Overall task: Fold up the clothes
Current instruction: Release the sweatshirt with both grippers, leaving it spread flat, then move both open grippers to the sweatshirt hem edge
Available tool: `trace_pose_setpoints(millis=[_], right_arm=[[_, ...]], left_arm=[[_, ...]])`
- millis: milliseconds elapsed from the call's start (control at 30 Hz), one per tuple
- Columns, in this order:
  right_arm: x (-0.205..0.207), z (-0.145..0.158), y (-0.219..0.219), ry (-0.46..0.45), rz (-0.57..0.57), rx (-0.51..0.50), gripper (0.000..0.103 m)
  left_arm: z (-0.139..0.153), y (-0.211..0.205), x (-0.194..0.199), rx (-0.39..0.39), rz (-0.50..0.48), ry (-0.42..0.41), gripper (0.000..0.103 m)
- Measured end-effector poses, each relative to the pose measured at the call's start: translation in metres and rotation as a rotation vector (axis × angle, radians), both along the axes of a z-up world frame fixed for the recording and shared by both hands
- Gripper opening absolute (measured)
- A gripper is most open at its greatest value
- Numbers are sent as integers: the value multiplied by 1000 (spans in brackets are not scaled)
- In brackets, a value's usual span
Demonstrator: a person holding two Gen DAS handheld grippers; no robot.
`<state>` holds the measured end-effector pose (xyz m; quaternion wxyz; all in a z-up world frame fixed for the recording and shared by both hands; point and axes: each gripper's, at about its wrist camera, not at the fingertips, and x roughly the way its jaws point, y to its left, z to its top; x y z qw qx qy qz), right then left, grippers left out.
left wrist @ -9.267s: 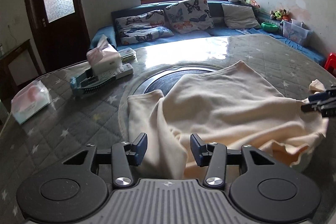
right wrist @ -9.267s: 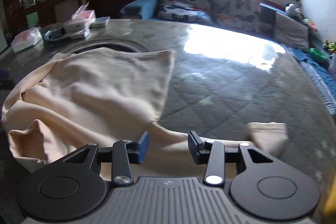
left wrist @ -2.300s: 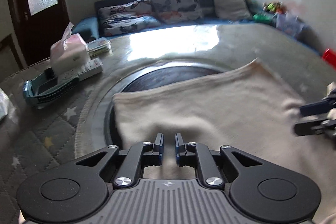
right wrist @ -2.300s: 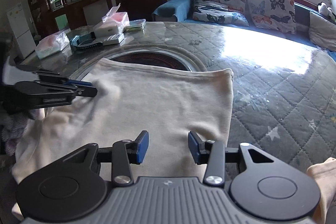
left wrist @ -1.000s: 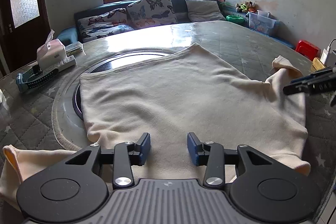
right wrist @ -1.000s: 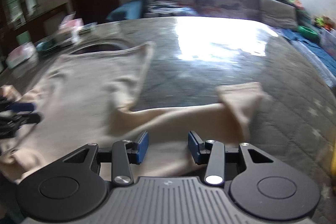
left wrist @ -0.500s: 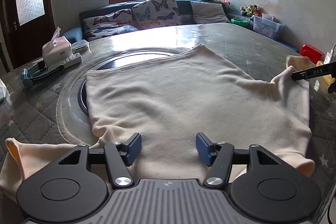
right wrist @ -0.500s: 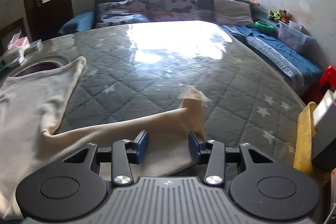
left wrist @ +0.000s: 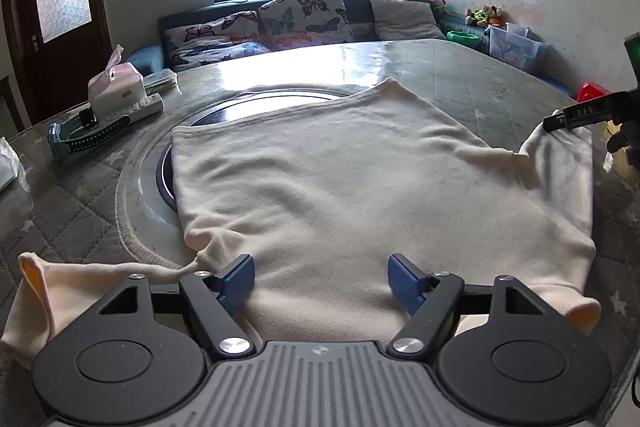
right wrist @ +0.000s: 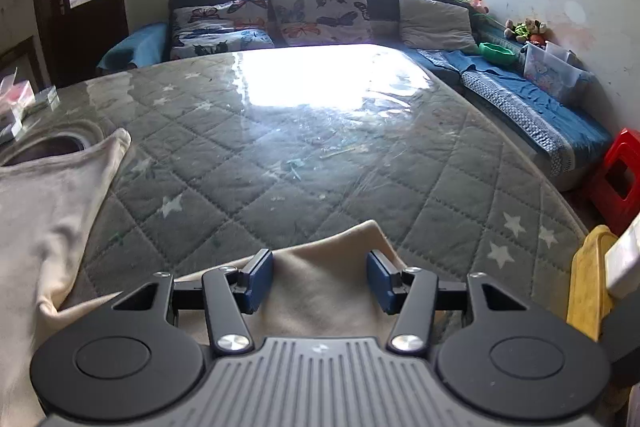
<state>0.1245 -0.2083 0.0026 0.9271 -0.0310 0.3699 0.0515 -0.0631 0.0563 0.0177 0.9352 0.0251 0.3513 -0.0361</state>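
On the quilted table, a cream garment spread flat.

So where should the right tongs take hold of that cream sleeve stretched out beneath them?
At the cuff end of the sleeve, coming from above and behind along its length. The sleeve lies flat on the quilted table, with the cuff's far edge slightly raised, giving a lip to pinch. The right tongs already straddle it, jaws open; they have just been opening.
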Motion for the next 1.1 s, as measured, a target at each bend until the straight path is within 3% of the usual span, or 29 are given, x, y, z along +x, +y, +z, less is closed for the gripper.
trace_pose_setpoints(millis=[133,333,467,633,800,867,1100], right_arm=[[-8,0,4,9,44,20,53],[-9,-3,6,19,52,24,58],[-10,-3,8,21,58,17,58],[-10,-3,8,22,61,16,60],[-10,-3,7,22,61,14,61],[-10,-3,8,22,62,13,62],[-10,-3,8,24,60,10,65]], left_arm=[[3,2,-13,19,5,-37,76],[14,30,-38,-24,64,-71,76],[9,66,-42,-111,131,-10,76],[6,113,-37,-120,260,3,77],[11,145,-31,-42,359,-18,79],[12,156,-28,26,411,-27,80],[3,193,-15,140,566,17,82]])
